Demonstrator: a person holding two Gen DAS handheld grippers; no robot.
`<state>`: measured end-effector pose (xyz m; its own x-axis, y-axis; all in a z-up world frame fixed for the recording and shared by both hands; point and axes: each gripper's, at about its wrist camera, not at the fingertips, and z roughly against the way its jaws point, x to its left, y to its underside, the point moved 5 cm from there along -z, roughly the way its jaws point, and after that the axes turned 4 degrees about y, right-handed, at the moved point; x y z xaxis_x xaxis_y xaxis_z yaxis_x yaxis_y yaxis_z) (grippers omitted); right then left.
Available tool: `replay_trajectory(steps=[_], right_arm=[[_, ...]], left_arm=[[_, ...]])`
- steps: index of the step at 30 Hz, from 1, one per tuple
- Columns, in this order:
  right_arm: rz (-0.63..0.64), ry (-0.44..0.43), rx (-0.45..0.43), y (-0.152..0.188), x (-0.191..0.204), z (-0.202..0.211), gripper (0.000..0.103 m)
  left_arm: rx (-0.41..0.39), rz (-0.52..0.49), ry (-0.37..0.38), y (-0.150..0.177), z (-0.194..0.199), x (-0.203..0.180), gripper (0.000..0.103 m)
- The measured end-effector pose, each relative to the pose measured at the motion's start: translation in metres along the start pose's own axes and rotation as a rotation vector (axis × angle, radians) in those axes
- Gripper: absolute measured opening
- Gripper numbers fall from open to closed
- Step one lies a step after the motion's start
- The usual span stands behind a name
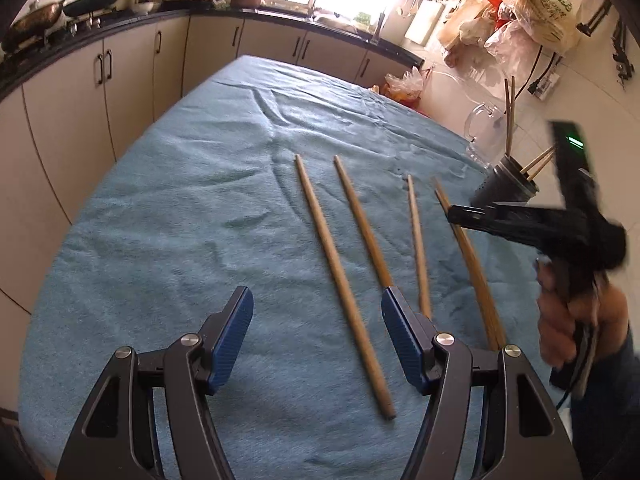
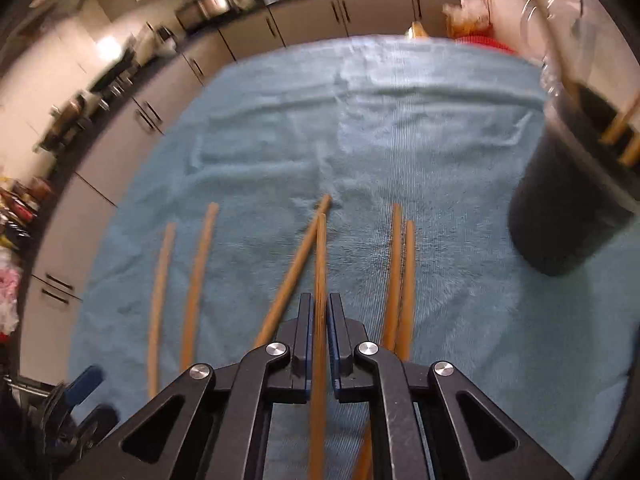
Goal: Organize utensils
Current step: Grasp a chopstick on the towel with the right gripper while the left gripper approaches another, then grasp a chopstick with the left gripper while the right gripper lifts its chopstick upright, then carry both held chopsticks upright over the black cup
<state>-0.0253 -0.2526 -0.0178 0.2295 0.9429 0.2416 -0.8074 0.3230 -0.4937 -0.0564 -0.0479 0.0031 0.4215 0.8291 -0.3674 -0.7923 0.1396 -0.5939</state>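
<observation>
The right hand-held gripper (image 2: 319, 312) was seen clamped on a single wooden chopstick (image 2: 320, 264), its pads pressed against the shaft. The stick ran forward between the fingers, its tip pointing away over the blue towel (image 2: 400, 120). The dark utensil holder (image 2: 560, 216) stood to the right of the held chopstick, with several sticks already poking from its mouth. On the towel, one loose chopstick (image 2: 296, 264) lay angled just left of the held one. A pair (image 2: 402, 276) lay between the held one and the holder, and two more (image 2: 176, 288) lay farther from the holder.

The left hand-held gripper (image 1: 316, 316) was held with its fingers wide apart and nothing between them, above a long chopstick (image 1: 340, 280) on the towel, well away from the holder (image 1: 504, 188).

Trouble was judged likely in the carry. The stick was pinched at only one spot, so it could pivot or slide in the pads and its tip could miss the holder's rim. The holder looked light. A knock from the stick or the fingers might tip it and spill what was already stowed.
</observation>
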Motion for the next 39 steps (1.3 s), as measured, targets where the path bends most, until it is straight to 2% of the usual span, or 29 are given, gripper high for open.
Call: replay_trajectory(steps=[3,5,8,10,11,15,23,26,28,31,35,37,39], right_arm=[[-0.017,-0.059,-0.084,0.008,0.000,0.032,0.007],[-0.025,-0.090,-0.135,0.014,-0.001,0.055,0.007],[-0.022,-0.111,-0.189,0.021,0.000,0.078,0.007],[-0.029,-0.125,-0.223,0.026,-0.002,0.093,0.007],[-0.031,-0.132,-0.235,0.029,-0.002,0.099,0.007],[-0.046,-0.148,-0.262,0.033,-0.009,0.113,0.007],[-0.088,-0.172,-0.277,0.036,-0.032,0.125,0.007],[-0.093,-0.178,-0.282,0.037,-0.036,0.126,0.007],[-0.093,-0.181,-0.284,0.037,-0.037,0.127,0.007],[-0.102,-0.182,-0.287,0.036,-0.040,0.128,0.007],[-0.105,-0.169,-0.298,0.039,-0.038,0.132,0.007],[-0.103,-0.161,-0.310,0.040,-0.037,0.136,0.007],[-0.095,-0.154,-0.326,0.042,-0.034,0.141,0.007]], left_arm=[[0.038,-0.006,0.024,-0.013,-0.008,-0.011,0.064],[0.052,-0.037,0.009,-0.025,-0.014,-0.024,0.058],[0.089,-0.078,-0.019,-0.042,-0.030,-0.038,0.044],[0.156,-0.067,-0.031,-0.055,-0.050,-0.043,0.026],[0.173,-0.058,-0.029,-0.060,-0.057,-0.043,0.023],[0.251,-0.017,-0.072,-0.078,-0.090,-0.042,0.022],[0.338,-0.032,-0.203,-0.086,-0.130,-0.042,0.020],[0.340,-0.048,-0.236,-0.090,-0.134,-0.045,0.018],[0.321,-0.058,-0.255,-0.092,-0.137,-0.045,0.009],[0.276,-0.051,-0.258,-0.092,-0.136,-0.044,0.006],[0.232,-0.025,-0.183,-0.084,-0.122,-0.045,0.006],[0.176,-0.041,-0.148,-0.082,-0.104,-0.054,0.006],[0.086,-0.069,-0.124,-0.085,-0.073,-0.067,0.006]])
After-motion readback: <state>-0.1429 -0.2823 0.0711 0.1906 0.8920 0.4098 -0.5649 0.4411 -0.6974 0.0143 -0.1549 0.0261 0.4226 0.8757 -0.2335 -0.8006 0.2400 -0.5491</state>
